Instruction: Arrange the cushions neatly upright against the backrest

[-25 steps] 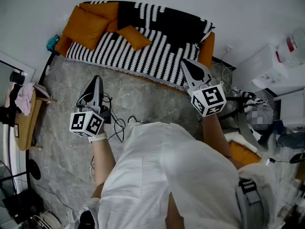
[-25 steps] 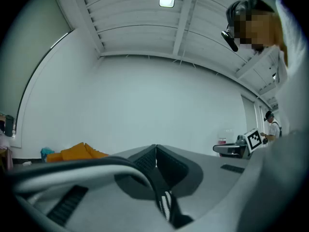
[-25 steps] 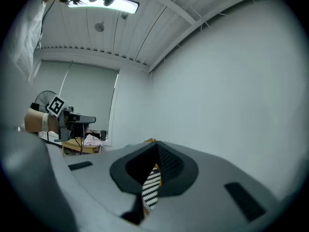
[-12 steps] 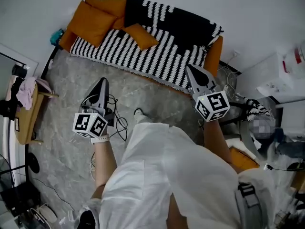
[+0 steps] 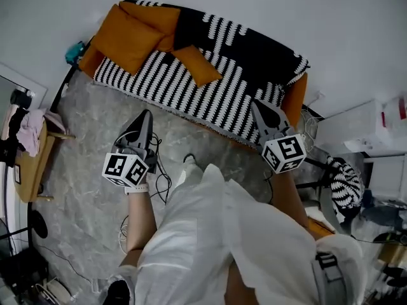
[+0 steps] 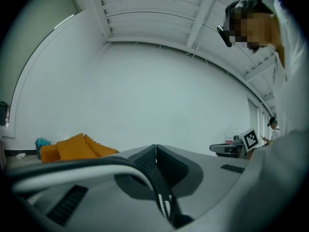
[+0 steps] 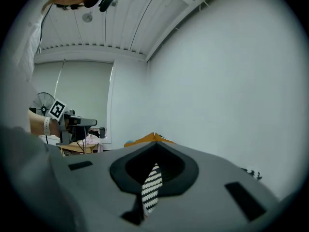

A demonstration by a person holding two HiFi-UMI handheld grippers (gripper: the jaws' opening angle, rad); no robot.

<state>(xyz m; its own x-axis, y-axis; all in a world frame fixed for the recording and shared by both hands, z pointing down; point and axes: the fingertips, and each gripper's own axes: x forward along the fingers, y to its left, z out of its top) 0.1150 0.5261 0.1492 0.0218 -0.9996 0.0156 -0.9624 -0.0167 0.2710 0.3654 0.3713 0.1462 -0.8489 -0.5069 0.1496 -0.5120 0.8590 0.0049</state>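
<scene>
In the head view a sofa lies under a black-and-white striped throw. A large orange cushion leans at its left end with a second one behind it. A small orange cushion lies flat on the seat. My left gripper is shut and empty over the floor, short of the sofa's front. My right gripper is shut and empty at the seat's front right edge. The left gripper view shows shut jaws and the orange cushions far left. The right gripper view shows orange cushions beyond its tip.
A wooden side table with a pink cloth stands at the left. Cables trail on the grey floor by my feet. White furniture and a striped item are at the right, past the sofa's orange arm.
Both grippers have moved forward toward the sofa, still shut. The sofa now sits nearer in the head view, and the right gripper reaches its front edge.
</scene>
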